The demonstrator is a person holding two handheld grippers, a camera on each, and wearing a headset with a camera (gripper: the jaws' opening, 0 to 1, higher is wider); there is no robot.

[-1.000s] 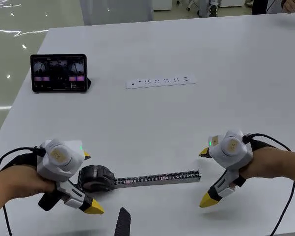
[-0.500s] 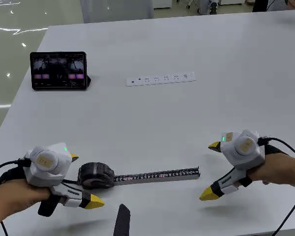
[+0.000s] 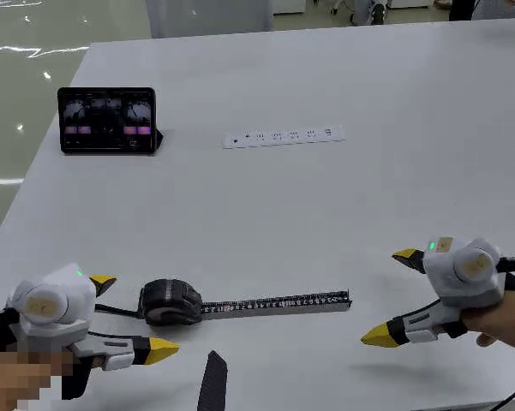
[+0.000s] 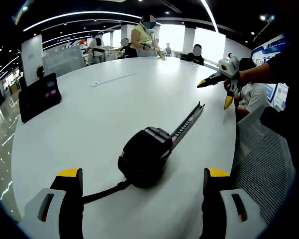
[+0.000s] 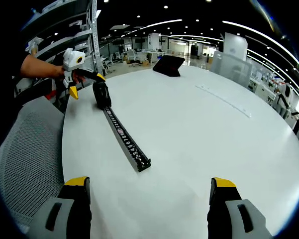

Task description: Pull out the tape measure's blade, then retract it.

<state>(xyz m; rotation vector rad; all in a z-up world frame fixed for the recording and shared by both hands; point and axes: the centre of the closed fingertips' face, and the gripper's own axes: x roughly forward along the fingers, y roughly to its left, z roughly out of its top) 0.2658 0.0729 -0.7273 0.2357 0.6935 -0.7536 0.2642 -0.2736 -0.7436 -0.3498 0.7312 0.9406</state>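
Note:
A black tape measure case [image 3: 169, 301] lies on the white table [image 3: 266, 205] with its blade [image 3: 277, 303] pulled out to the right, flat on the surface. My left gripper [image 3: 130, 315] stands open just left of the case, touching nothing. In the left gripper view the case [image 4: 145, 156] sits between and beyond the yellow-tipped jaws, with its strap trailing toward me. My right gripper [image 3: 397, 295] stands open to the right of the blade's hook end [image 3: 346, 300], apart from it. In the right gripper view the blade [image 5: 125, 140] runs away toward the case [image 5: 101, 93].
A tablet [image 3: 108, 120] stands on its stand at the back left. A white power strip [image 3: 281, 137] lies at mid-table. A dark strap end [image 3: 212, 384] pokes up at the table's near edge. People stand beyond the far side of the table [image 4: 149, 35].
Both grippers have drawn back from the tape measure, the left one leftward off the case and the right one rightward from the blade's end. Case and blade stay put.

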